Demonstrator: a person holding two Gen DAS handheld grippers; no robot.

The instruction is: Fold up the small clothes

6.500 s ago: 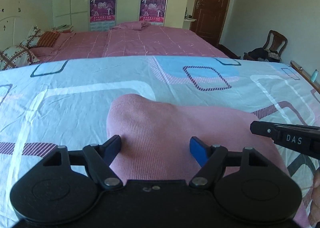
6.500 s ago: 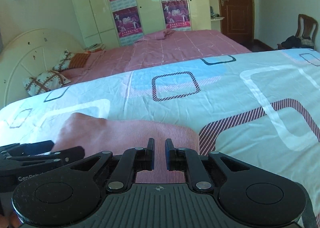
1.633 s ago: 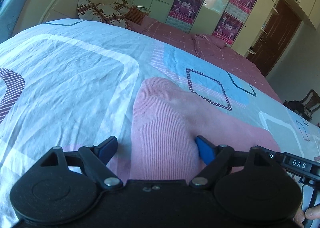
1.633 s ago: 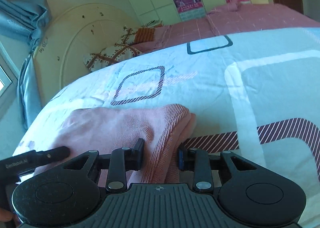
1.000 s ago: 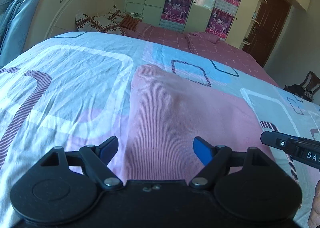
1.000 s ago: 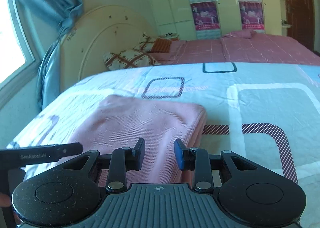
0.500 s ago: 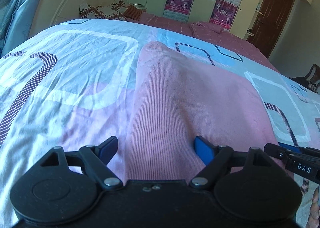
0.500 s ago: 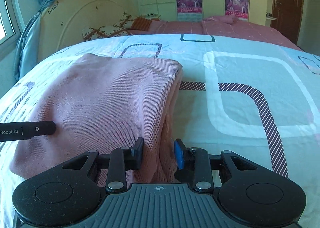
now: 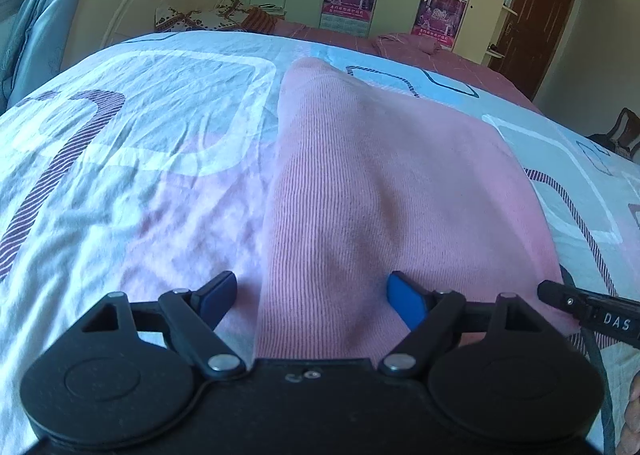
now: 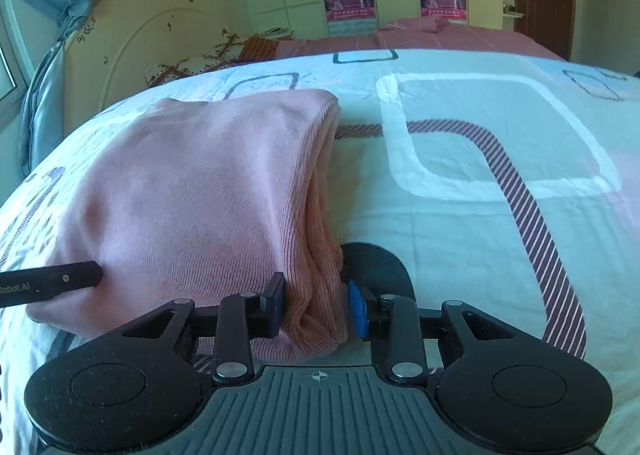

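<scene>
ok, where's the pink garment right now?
The pink garment lies folded on the patterned bedsheet, left of centre in the right wrist view. Its near right corner sits between the jaws of the right gripper; the left gripper straddles its near left edge.

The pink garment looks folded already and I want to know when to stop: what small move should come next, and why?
Probably open the right gripper and let go. It is shut on the stacked right edge of the pink garment, which lies as a neat layered rectangle on the patterned sheet. The left gripper straddles the other edge, its jaws opening and pressing nothing.
</scene>
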